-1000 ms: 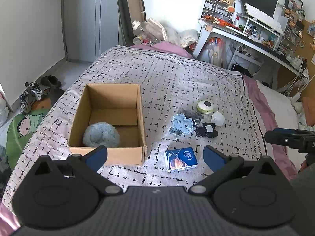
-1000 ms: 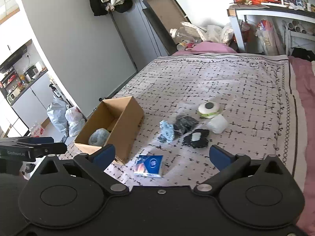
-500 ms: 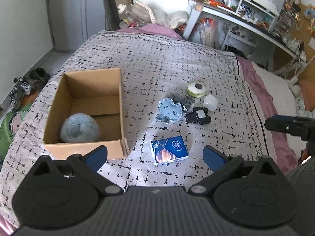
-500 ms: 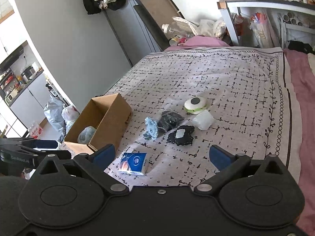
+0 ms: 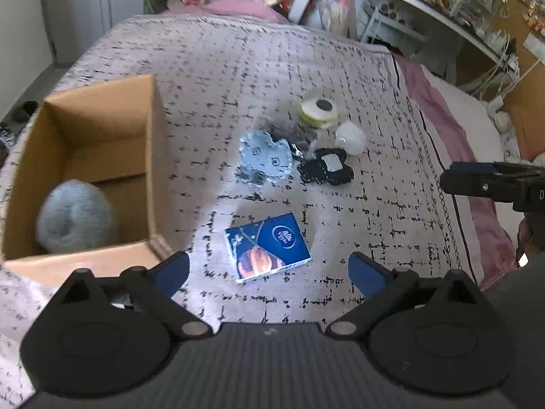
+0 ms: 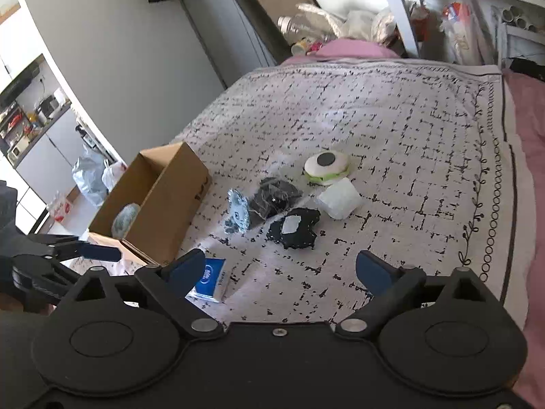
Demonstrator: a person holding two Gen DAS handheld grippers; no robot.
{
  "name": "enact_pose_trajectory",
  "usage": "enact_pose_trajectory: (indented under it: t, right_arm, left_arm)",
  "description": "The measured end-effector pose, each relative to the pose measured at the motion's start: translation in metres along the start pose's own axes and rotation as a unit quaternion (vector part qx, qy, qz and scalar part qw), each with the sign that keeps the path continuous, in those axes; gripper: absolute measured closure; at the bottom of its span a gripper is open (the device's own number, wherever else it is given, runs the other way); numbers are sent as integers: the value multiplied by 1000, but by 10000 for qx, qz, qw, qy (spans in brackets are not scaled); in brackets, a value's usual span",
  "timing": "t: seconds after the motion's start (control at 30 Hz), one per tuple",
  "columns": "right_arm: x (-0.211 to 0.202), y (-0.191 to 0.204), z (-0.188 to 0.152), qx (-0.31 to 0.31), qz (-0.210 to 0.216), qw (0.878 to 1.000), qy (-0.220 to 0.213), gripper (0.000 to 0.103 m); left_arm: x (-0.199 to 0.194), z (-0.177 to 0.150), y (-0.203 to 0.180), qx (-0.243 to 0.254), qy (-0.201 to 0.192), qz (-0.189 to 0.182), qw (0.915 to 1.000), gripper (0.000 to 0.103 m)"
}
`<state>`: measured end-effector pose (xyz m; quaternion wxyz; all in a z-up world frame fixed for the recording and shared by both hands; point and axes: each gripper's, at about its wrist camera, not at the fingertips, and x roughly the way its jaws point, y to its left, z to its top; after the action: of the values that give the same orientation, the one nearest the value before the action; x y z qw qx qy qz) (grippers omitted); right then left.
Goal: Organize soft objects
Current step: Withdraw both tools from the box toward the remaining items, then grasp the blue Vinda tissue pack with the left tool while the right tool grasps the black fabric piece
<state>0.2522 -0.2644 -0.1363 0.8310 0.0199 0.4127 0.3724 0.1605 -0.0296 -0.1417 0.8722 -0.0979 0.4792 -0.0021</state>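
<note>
An open cardboard box (image 5: 150, 129) stands on the bed at the left and holds a grey-blue fluffy ball (image 5: 73, 216). On the patterned bedspread lie a blue tissue pack (image 5: 267, 247), a pale blue soft toy (image 5: 264, 156), a black bagged item (image 6: 274, 197), a black soft piece with a white patch (image 5: 325, 170), a white soft lump (image 5: 351, 134) and a white-and-green round toy (image 5: 318, 110). My left gripper (image 5: 269, 271) is open and empty, just above the tissue pack. My right gripper (image 6: 281, 269) is open and empty, nearer than the black piece (image 6: 294, 228).
The bed's right edge has a pink sheet (image 5: 439, 109). A cluttered white desk and shelves (image 5: 408, 3) stand beyond it. Bottles and bags (image 6: 323, 24) pile at the bed's head. Shoes lie on the floor at the left (image 5: 24, 109).
Both grippers have moved forward and lower toward the items. The tissue pack now lies just in front of the left gripper's fingers. Nothing on the bed has moved.
</note>
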Motion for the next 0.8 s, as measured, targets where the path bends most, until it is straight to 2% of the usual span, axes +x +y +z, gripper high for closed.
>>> enact_pose_trajectory:
  t: [0.33,0.43,0.53,0.7,0.8]
  right_arm:
    - [45,-20,3,197,45,9994,299,13]
    - [52,-24,3,138,16,9993,350,15]
    - [60,-29,5,154,10,9990,408,17]
    - [74,-33,5,143,31,9986,510,19]
    - [83,-35,6,174,53,9985,524,20]
  left_arm:
    - [58,14,-8,363,626,-104,9973,3]
    - [71,16,-18,654,754,-30,9950,3]
    - [84,18,-24,743,933,-199,9927,4]
    - [101,17,-22,719,1133,163,9908,4]
    - [106,17,-14,525,1255,200,9905,7]
